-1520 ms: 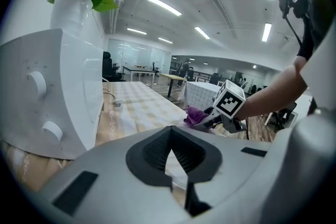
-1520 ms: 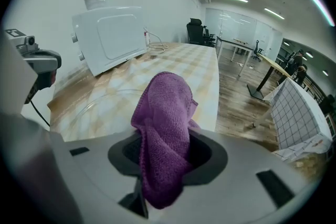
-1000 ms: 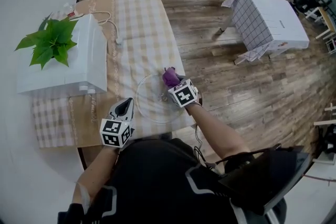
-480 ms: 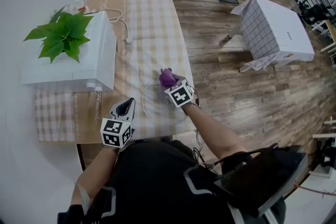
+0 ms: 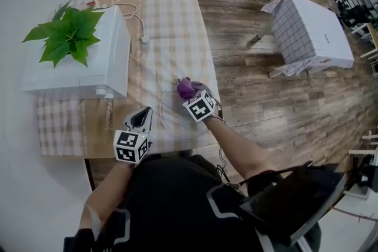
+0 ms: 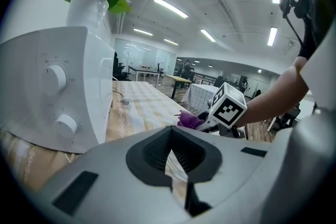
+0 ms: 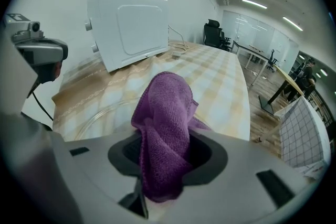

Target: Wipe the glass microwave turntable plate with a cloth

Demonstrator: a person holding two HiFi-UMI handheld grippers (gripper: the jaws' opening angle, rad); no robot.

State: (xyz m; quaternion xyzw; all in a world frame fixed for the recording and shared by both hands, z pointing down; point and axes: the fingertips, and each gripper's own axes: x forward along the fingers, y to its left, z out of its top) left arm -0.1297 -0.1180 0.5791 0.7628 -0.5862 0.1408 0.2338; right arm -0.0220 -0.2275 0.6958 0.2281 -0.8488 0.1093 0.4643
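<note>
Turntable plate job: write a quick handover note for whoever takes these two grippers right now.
Left gripper: shut, empty, over the table just left of the glass plate.
Right gripper: shut on the purple cloth, at the plate's far right part.
The plate lies flat on the checked tablecloth, near the table's front edge, right of the white microwave.
Done: cloth picked up and brought to the plate. The pictures don't show how much of the plate is clean.
Left: wipe across the whole plate.
</note>
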